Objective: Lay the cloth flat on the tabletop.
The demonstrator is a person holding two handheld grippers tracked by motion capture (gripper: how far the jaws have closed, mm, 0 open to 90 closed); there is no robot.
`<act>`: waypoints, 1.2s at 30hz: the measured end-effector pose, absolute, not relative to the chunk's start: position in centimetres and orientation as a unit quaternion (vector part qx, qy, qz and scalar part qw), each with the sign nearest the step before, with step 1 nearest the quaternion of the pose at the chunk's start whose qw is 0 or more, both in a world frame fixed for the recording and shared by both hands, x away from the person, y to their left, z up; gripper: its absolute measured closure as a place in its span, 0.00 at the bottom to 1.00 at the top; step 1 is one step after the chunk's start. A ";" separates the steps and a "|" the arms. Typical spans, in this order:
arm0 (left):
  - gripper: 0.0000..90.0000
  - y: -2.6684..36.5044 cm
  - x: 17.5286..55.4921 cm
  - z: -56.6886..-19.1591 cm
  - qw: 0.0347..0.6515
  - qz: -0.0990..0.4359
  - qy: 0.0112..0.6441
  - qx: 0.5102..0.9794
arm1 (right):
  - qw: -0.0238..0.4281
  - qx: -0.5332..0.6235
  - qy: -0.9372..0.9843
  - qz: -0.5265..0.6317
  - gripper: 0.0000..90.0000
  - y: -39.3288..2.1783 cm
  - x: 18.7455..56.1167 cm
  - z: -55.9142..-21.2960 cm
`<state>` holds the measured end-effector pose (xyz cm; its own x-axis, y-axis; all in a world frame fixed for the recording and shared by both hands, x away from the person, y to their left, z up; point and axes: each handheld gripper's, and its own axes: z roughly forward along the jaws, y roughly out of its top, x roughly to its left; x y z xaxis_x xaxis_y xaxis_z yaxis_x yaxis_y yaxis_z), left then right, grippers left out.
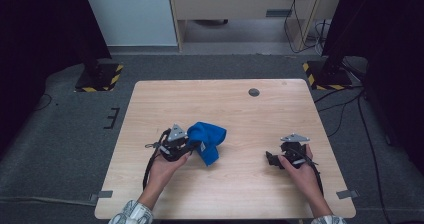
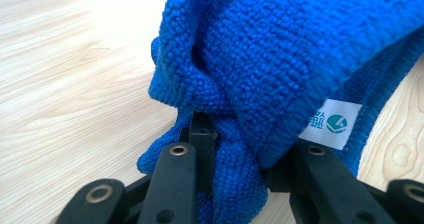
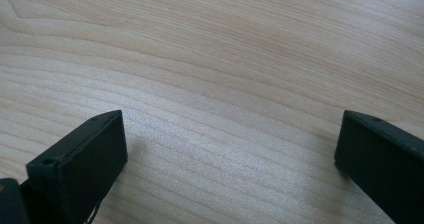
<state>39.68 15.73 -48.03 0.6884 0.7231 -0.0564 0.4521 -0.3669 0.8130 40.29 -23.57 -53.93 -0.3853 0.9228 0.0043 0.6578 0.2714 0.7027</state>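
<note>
A bunched blue terry cloth [image 1: 208, 140] sits left of the table's middle, partly lifted, a fold hanging toward the front. My left gripper [image 1: 192, 146] is shut on its near edge. In the left gripper view the cloth [image 2: 280, 54] bulges over both black jaws, with a white label [image 2: 331, 124] by the right jaw. My right gripper [image 1: 270, 159] rests low over the wood at the front right, pointing left. Its jaws stand wide apart in the right gripper view, around my right gripper's midpoint [image 3: 230, 149], with bare wood between them.
The light wooden table [image 1: 240, 194] has a small dark round grommet [image 1: 254, 92] near its far edge. Black stand bases with yellow-striped edges [image 1: 99, 77] [image 1: 325, 75] sit on the grey floor beyond the far corners. Cables trail at the right.
</note>
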 end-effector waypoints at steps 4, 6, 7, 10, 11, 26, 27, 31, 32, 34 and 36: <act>0.79 14.0 40.3 -48.4 0.425 0.151 0.352 0.820 | 0.209 0.513 0.769 0.317 0.01 -23.6 40.3 -53.9; 0.79 12.7 40.4 -48.8 0.421 0.143 0.343 0.827 | 0.209 0.514 0.769 0.317 0.01 -23.6 40.3 -53.9; 0.79 12.7 40.4 -48.8 0.421 0.143 0.343 0.827 | 0.209 0.514 0.769 0.317 0.01 -23.6 40.3 -53.9; 0.79 11.8 40.2 -49.2 0.415 0.136 0.332 0.836 | 0.209 0.514 0.769 0.317 0.01 -23.6 40.3 -53.9; 0.79 11.2 40.2 -49.5 0.414 0.126 0.329 0.839 | 0.209 0.513 0.770 0.317 0.01 -23.6 40.3 -53.9; 0.69 8.9 40.3 -52.3 0.376 0.123 0.318 0.862 | 0.209 0.513 0.770 0.317 0.01 -23.6 40.3 -53.9; 0.68 8.9 40.3 -52.3 0.376 0.123 0.318 0.862 | 0.209 0.513 0.770 0.317 0.01 -23.6 40.3 -53.9; 0.60 8.7 40.7 -52.6 0.379 0.130 0.328 0.856 | 0.209 0.514 0.769 0.317 0.01 -23.6 40.3 -53.9; 0.58 8.7 40.7 -52.6 0.377 0.135 0.329 0.855 | 0.209 0.513 0.770 0.317 0.01 -23.6 40.3 -53.9; 0.40 8.8 40.8 -52.5 0.370 0.149 0.343 0.851 | 0.209 0.514 0.769 0.317 0.01 -23.6 40.3 -53.9; 0.31 8.8 40.7 -52.3 0.373 0.149 0.342 0.850 | 0.211 0.511 0.770 0.318 0.01 -23.6 40.3 -54.0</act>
